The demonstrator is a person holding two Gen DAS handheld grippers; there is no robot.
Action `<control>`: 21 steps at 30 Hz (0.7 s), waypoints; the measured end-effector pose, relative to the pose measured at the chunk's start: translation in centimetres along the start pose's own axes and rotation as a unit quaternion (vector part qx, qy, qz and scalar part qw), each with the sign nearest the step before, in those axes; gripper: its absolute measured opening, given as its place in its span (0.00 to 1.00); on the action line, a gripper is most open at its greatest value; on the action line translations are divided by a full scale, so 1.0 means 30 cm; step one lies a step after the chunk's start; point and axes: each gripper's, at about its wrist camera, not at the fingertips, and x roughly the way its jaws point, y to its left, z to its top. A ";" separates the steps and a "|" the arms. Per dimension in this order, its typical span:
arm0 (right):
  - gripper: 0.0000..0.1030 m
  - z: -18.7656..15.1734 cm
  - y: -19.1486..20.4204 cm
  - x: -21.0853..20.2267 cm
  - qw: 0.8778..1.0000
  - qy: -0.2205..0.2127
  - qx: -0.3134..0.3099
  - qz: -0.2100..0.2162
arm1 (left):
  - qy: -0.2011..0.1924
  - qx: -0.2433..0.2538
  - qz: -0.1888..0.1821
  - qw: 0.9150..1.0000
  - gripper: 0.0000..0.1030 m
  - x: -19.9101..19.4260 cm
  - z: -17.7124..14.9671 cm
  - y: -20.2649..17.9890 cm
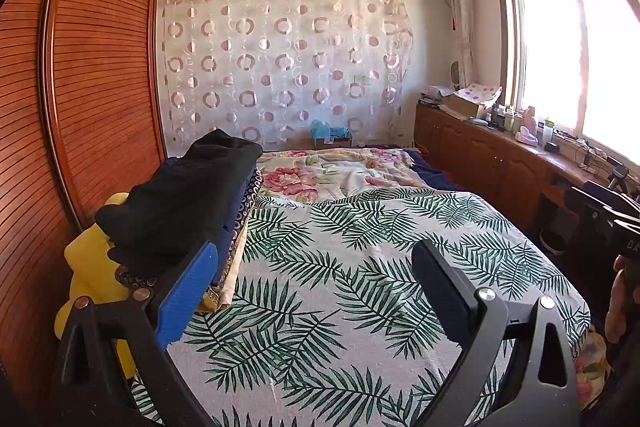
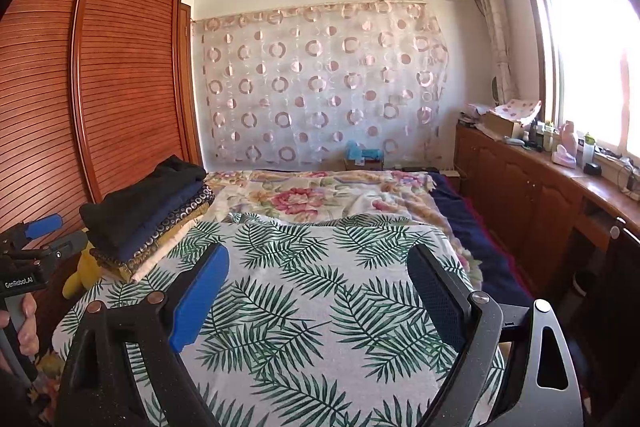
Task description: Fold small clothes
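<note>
A stack of folded clothes lies at the left edge of the bed, with a black garment (image 1: 188, 199) on top of dark blue and patterned pieces; it also shows in the right wrist view (image 2: 140, 207). My left gripper (image 1: 316, 255) is open and empty above the leaf-print cloth (image 1: 360, 267), just right of the stack. My right gripper (image 2: 318, 259) is open and empty above the same leaf-print cloth (image 2: 320, 307). The left gripper's body shows at the left edge of the right wrist view (image 2: 24, 259), held by a hand.
A floral blanket (image 1: 320, 175) covers the far part of the bed. A wooden wardrobe (image 1: 80, 67) stands along the left. A low wooden cabinet (image 1: 500, 155) with bottles and boxes runs under the window on the right. A yellow object (image 1: 92, 267) sits beside the stack.
</note>
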 end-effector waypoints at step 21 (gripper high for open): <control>0.89 -0.002 -0.029 0.000 1.000 -0.001 0.000 0.001 | -0.001 -0.001 0.001 1.000 0.95 -0.001 -0.004 0.002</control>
